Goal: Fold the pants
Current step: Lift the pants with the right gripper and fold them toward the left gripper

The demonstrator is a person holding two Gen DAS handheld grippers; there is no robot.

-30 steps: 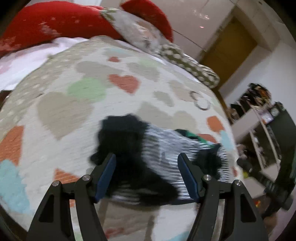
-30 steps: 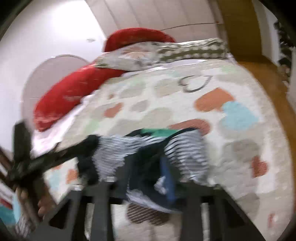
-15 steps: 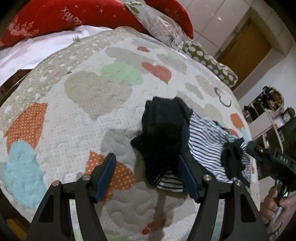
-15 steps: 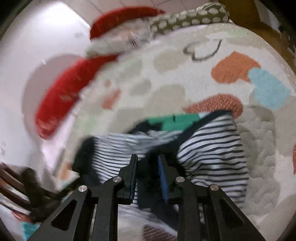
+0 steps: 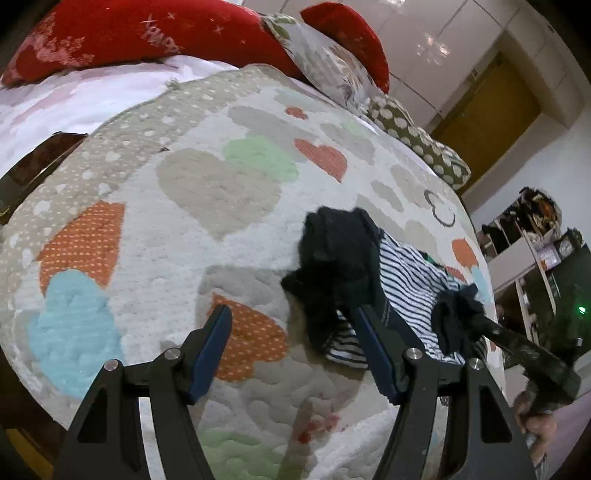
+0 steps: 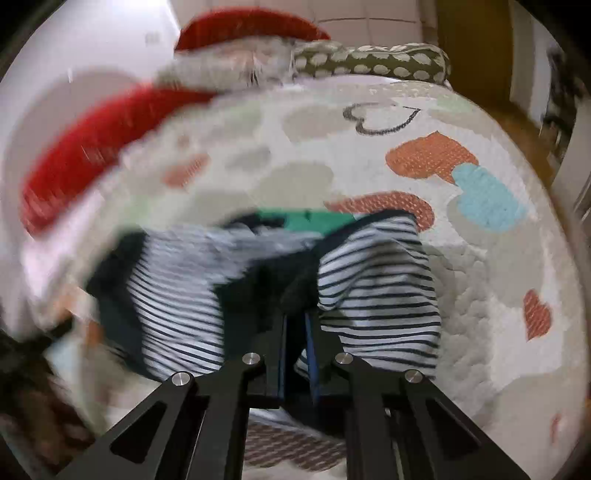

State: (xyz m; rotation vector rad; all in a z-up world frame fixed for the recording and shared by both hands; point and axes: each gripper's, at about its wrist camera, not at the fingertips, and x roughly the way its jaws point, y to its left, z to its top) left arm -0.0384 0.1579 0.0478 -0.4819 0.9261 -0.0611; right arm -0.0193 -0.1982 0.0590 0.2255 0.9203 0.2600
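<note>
The pants (image 5: pixel 406 280) are striped navy and white with black cuffs and a green waistband, crumpled on the bed. In the left wrist view my left gripper (image 5: pixel 291 314) is open and empty, its right finger beside the black cuff (image 5: pixel 332 254). In the right wrist view my right gripper (image 6: pixel 295 317) is shut on a dark fold of the pants (image 6: pixel 376 291), with striped cloth on both sides. The right gripper also shows at the right of the left wrist view (image 5: pixel 517 343), holding dark cloth.
The bed carries a white quilt with coloured hearts (image 5: pixel 207 192). Red pillows (image 5: pixel 147 33) and patterned cushions (image 5: pixel 413 144) lie at its head. A wooden door (image 5: pixel 487 99) and shelves (image 5: pixel 532 236) stand to the right. The bed's wooden edge (image 5: pixel 33 166) is at the left.
My left gripper has drawn back to the left of the pants and stays open. My right gripper has closed on the dark fold of the pants.
</note>
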